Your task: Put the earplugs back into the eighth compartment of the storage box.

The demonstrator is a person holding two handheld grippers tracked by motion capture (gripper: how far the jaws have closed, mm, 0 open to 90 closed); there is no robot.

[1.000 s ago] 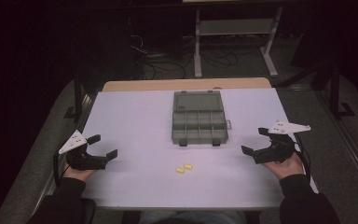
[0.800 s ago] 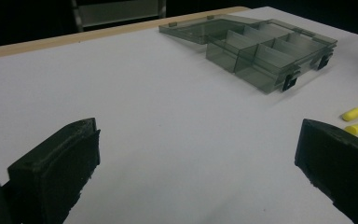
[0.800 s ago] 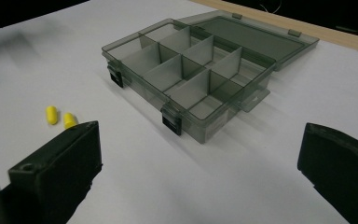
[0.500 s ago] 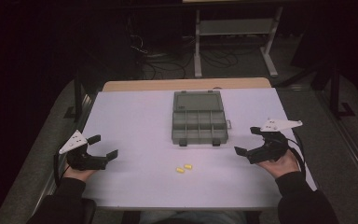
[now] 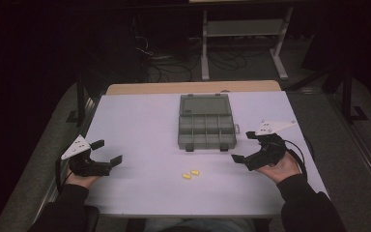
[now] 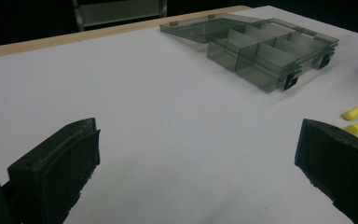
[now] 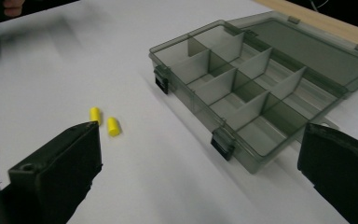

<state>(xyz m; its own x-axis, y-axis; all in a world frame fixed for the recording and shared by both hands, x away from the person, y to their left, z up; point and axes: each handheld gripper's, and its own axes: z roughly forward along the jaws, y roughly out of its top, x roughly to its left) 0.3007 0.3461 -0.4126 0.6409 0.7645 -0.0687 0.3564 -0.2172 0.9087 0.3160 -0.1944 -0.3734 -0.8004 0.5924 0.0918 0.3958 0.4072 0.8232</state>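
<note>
An open grey translucent compartment box (image 5: pixel 206 128) lies at the table's middle, its lid folded back flat on the far side. Its compartments look empty. Two small yellow cylinders (image 5: pixel 191 174) lie side by side in front of it. My left gripper (image 5: pixel 107 152) is open near the left edge, well apart from both. The left gripper view has the box (image 6: pixel 261 51) far right and the cylinders (image 6: pixel 354 120) by the right jaw. My right gripper (image 5: pixel 243 146) is open beside the box's front right corner. Between its wide jaws sit the box (image 7: pixel 242 88) and the cylinders (image 7: pixel 113 126).
The white table (image 5: pixel 140 121) has a wooden strip (image 5: pixel 193 88) along its far edge. Beyond it, on the dark floor, stand a metal rack (image 5: pixel 244 29) and loose cables (image 5: pixel 174 63). The other hand (image 7: pixel 14 7) shows at the top left of the right gripper view.
My right gripper has shifted left, closer to the box's front right corner. The left gripper, the box and the yellow cylinders have stayed put.
</note>
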